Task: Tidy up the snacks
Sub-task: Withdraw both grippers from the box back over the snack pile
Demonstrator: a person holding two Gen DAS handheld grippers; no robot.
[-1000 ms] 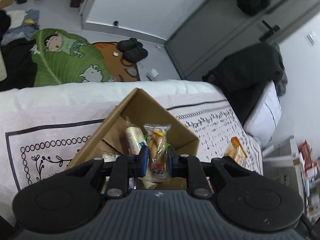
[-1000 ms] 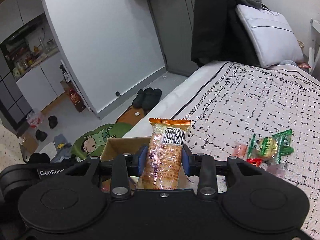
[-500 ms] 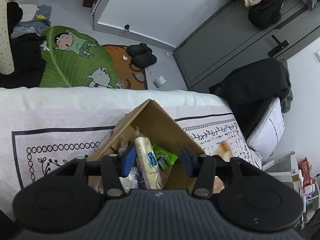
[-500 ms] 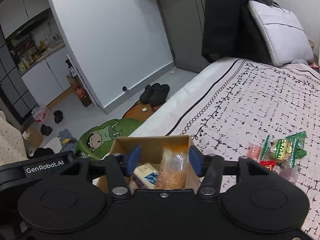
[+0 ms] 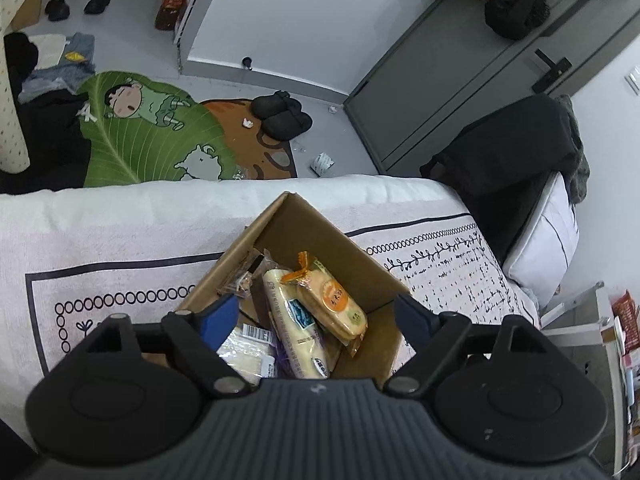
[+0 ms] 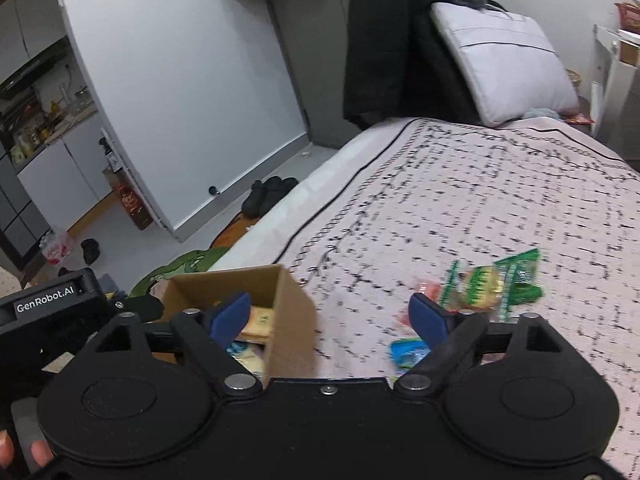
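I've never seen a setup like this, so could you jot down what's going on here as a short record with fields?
Setting: patterned white bedspread on a bed
Container: open brown cardboard box, holding several wrapped snacks
On top in box: orange-wrapped cracker packet, lying on a long cream packet
Still outside: green-wrapped snacks and a blue packet on the bedspread
Left gripper: above the box, jaws opening, nothing between them
Right gripper: jaws opening, empty

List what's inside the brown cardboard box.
Brown cardboard box: orange-wrapped cracker pack atop a long cream packet, white barcoded packet, clear wrapper. Anything beneath is covered.
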